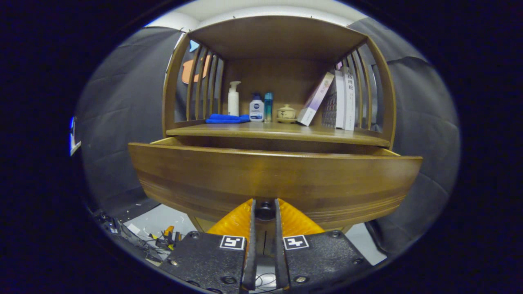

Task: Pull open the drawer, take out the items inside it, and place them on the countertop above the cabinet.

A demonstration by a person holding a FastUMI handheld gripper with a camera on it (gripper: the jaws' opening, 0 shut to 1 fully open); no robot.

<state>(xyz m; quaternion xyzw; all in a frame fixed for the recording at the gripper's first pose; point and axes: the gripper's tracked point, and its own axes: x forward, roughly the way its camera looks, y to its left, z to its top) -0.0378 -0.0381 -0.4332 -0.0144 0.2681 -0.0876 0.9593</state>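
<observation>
Gripper view, looking level at the cabinet front: the gripper [264,212] is narrowed onto the small dark knob [265,210] at the lower middle of the drawer [273,179], one finger on each side of it, both apparently pressing. Drawer front stands proud of the cabinet [175,94], partly drawn, with its side rails showing at both upper corners; interior hidden behind the front panel, so the items inside cannot be made out. Step in hand, as I judge it: pulling the drawer open. To do it well, keep the grip square on the knob and draw straight back along the line of the fingers, level, no twist; a sideways pull would likely rack the drawer in its runners, and the knob is small enough to slip if the grip slackens. Pull far enough to expose the inside, short of the runners' end. Orientation: drawer front faces the gripper, its long axis running side to side across the cabinet; travel is toward the camera. Countertop [278,131] lies directly above the drawer, under the slatted hutch, already carrying a blue cloth [226,119], a pump bottle [233,99], two smaller bottles [256,108], a lidded pot [286,112] and leaning books [335,102]; bare space sits along its front edge.
</observation>
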